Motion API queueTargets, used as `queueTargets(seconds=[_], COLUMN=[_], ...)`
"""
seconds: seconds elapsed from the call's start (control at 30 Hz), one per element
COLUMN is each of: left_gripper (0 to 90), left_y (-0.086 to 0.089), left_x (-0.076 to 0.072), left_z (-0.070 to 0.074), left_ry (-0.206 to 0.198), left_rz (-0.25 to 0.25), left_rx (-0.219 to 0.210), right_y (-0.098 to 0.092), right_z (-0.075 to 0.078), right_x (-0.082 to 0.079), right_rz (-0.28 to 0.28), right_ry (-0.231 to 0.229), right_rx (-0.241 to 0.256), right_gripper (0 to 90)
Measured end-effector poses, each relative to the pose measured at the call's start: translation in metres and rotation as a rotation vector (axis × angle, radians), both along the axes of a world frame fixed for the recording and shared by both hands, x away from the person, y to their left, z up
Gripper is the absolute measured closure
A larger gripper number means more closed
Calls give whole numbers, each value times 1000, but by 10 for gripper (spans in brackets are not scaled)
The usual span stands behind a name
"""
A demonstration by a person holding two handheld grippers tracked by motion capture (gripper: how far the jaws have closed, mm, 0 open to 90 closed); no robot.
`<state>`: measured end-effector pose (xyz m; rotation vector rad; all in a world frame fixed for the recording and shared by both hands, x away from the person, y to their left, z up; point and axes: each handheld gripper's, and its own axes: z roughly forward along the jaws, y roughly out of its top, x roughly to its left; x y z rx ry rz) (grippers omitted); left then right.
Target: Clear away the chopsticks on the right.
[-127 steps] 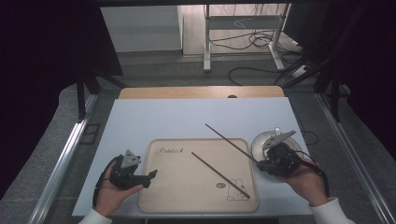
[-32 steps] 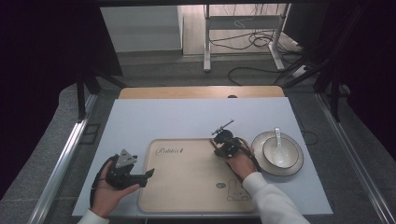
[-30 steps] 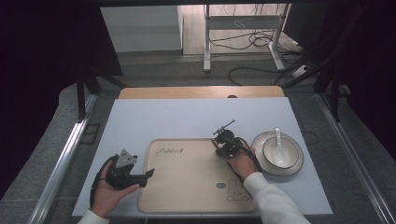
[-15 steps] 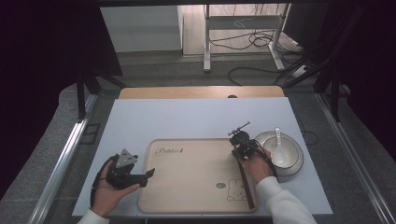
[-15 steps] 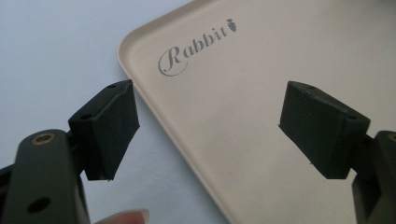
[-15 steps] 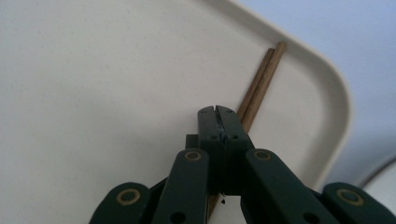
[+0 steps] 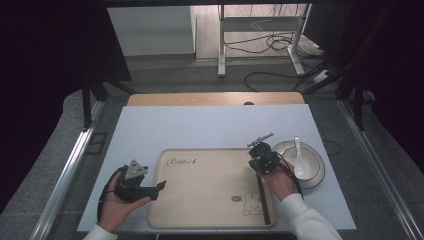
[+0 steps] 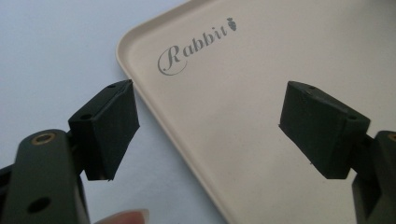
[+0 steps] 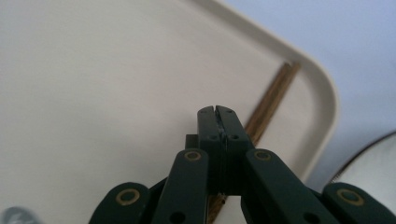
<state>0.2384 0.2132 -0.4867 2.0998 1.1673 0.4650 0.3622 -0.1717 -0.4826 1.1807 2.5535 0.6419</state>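
Chopsticks (image 9: 273,95) lie inside the beige tray (image 7: 210,220), along its right wall; I see them as a dark line at the near right of the tray in the high view (image 7: 263,200). My right claw (image 7: 261,151) sits over the tray's far right corner, and in the right gripper view its jaws are pressed together with nothing visible between them, tips just above the sticks. Whether the tips touch the wood I cannot tell. Just right of the tray stands a white bowl (image 7: 312,172) with a white spoon (image 7: 298,154) resting in it. My left claw (image 7: 159,187) is at the tray's left edge, jaws spread wide and empty, straddling the rim near the "Rabbit" lettering (image 8: 191,46). The tray rests on the pale blue worktop (image 7: 200,125).
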Motion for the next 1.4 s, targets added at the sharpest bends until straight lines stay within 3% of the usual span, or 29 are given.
queueTargets(seconds=[0.07,0.1,0.2,0.23,0.47,0.6,0.7,0.73,0.9,1.07,1.4], left_gripper=[198,198,198,198,198,198,198,198,197,196,195], left_y=[1,1,2,2,5,5,6,6,6,4,5], left_x=[-1,-2,-2,-2,-5,-9,-12,-13,-14,-13,-14], left_z=[0,0,0,-1,-2,0,1,0,0,-1,-1], left_ry=[-1,-2,0,1,1,-8,-10,-11,-9,-4,-4], left_rz=[3,7,12,18,26,28,29,34,36,31,23], left_rx=[0,0,1,-2,1,-5,-2,-5,1,6,5], right_y=[1,1,-2,-6,-24,-37,-53,-64,-84,-98,-94], right_z=[7,13,18,23,38,42,43,42,41,39,37], right_x=[-6,-14,-21,-29,-61,-73,-87,-97,-111,-111,-110], right_rz=[44,92,123,159,234,254,280,284,266,225,227], right_ry=[-23,-42,-59,-65,-103,-101,-105,-132,-186,-198,-212], right_rx=[34,76,104,147,205,244,284,311,352,406,376], right_gripper=[893,893,892,892,868,848,733,598,468,417,360])
